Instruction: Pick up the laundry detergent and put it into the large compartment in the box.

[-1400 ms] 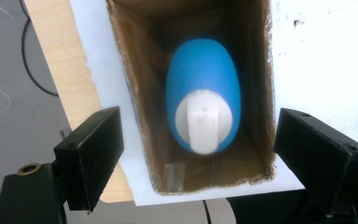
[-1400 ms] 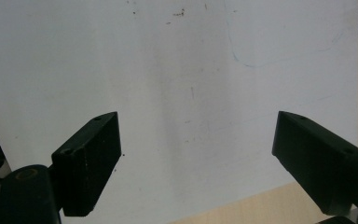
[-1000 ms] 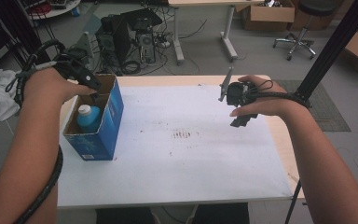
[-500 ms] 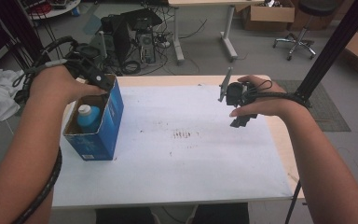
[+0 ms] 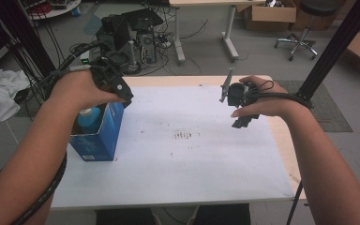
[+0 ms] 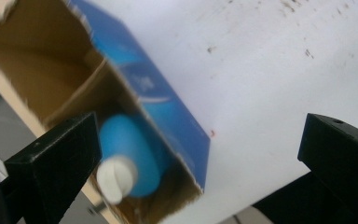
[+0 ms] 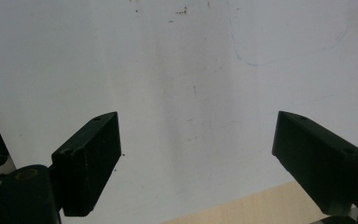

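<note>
A blue cardboard box (image 5: 101, 138) with an open top stands on the left of the white table (image 5: 183, 164). A blue bottle with a white cap (image 5: 89, 117) stands upright inside it. My left gripper (image 5: 123, 96) hovers at the box's far right corner. Its jaws have just been opening and stand wide, with nothing between them. The left gripper view looks down past the left gripper (image 6: 200, 154) onto the bottle (image 6: 130, 158) and the box wall (image 6: 168, 112). My right gripper (image 5: 242, 121) hangs open over the table's right side, and in its own view the right gripper (image 7: 196, 144) is empty above bare white surface.
The table's wooden edge (image 5: 281, 136) shows at the right. A black slanted pole (image 5: 337, 51) rises by the right arm. Beyond the table are a computer tower with cables (image 5: 126, 33) and an office chair (image 5: 304, 28). White cloth (image 5: 0, 93) lies at the left.
My left hand has shifted rightward off the box's opening to its far right corner, and the bottle stays in the box. The right hand has kept still.
</note>
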